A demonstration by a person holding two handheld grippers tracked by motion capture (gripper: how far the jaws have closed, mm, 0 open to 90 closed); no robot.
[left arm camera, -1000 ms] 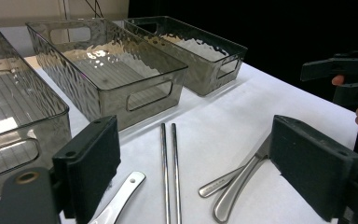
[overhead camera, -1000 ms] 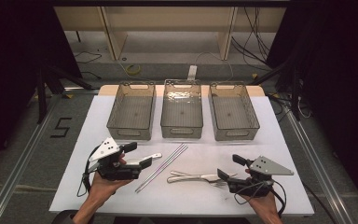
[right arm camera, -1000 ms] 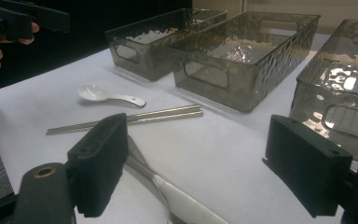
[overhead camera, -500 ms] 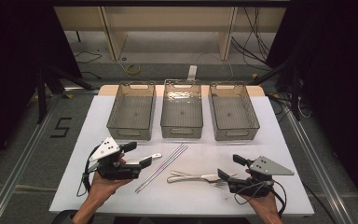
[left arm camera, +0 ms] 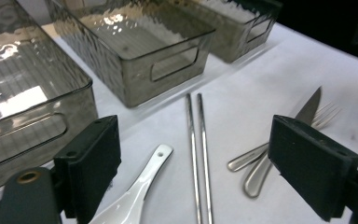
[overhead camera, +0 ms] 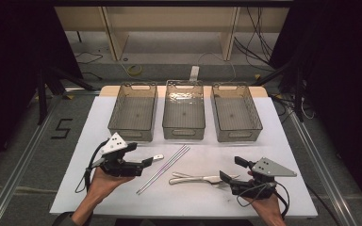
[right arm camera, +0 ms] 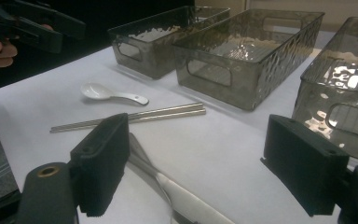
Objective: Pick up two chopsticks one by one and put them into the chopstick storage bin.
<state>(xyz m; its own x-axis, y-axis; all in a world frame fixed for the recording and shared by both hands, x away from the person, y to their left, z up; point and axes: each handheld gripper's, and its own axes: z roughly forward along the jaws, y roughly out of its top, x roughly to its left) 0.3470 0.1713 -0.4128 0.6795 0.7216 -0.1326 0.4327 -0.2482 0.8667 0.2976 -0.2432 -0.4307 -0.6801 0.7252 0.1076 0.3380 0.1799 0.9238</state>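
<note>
Both jaws wide: left gripper (overhead camera: 143,160) over the spoon (left arm camera: 137,189), right gripper (overhead camera: 233,169) by the knife (overhead camera: 195,179).

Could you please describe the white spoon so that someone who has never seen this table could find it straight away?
On the white table, look in front of the three clear bins at the cutlery lying there. The white spoon lies at the left end, just under the open left gripper, beside the metal chopsticks. It is the only white, non-metal piece.
</note>
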